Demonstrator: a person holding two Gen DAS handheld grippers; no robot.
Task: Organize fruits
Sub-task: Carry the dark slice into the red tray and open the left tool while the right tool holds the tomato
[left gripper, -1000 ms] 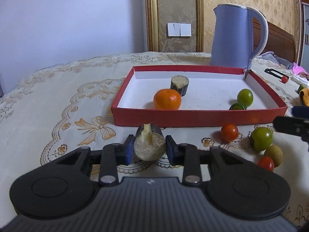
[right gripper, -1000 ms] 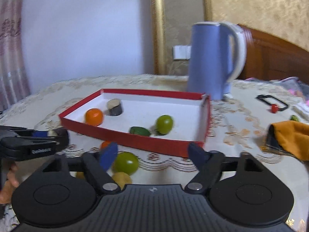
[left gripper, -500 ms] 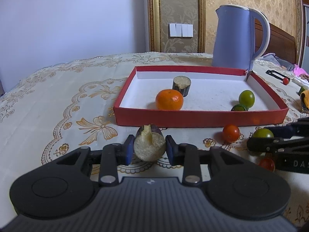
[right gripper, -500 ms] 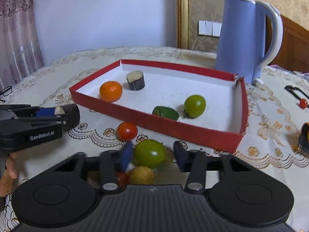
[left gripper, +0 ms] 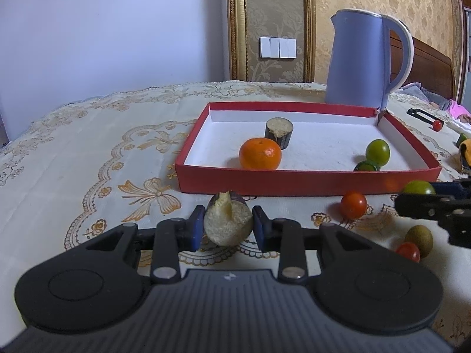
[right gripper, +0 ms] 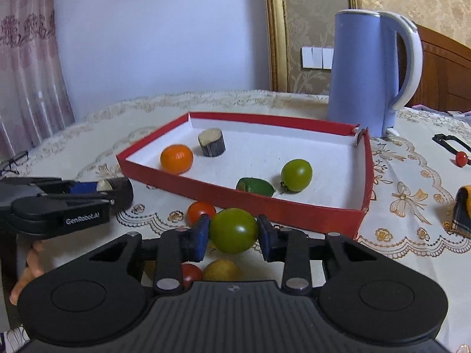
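Your right gripper (right gripper: 232,234) is closing in on the green tomato (right gripper: 234,231) that a second ago was sitting loose between wide-open jaws; now both blue pads are pressing its sides, just short of the red tray (right gripper: 294,211). That is putting you one lift away from dropping it in, I'd judge. Your left gripper (left gripper: 228,228) is keeping its narrow grip on the cut sugarcane-like chunk (left gripper: 228,225), unmoved, also just in front of the tray's near wall.

The right wrist view is showing you the chunk's dark bark and a bit of your hand (right gripper: 28,270) under the left tool, which the left view is hiding. The left view is giving you the pale cut face instead, plus the red tomato (left gripper: 353,204) on the cloth between the two tools. Inside the tray an orange (left gripper: 260,153) and another chunk (left gripper: 278,128) are waiting.
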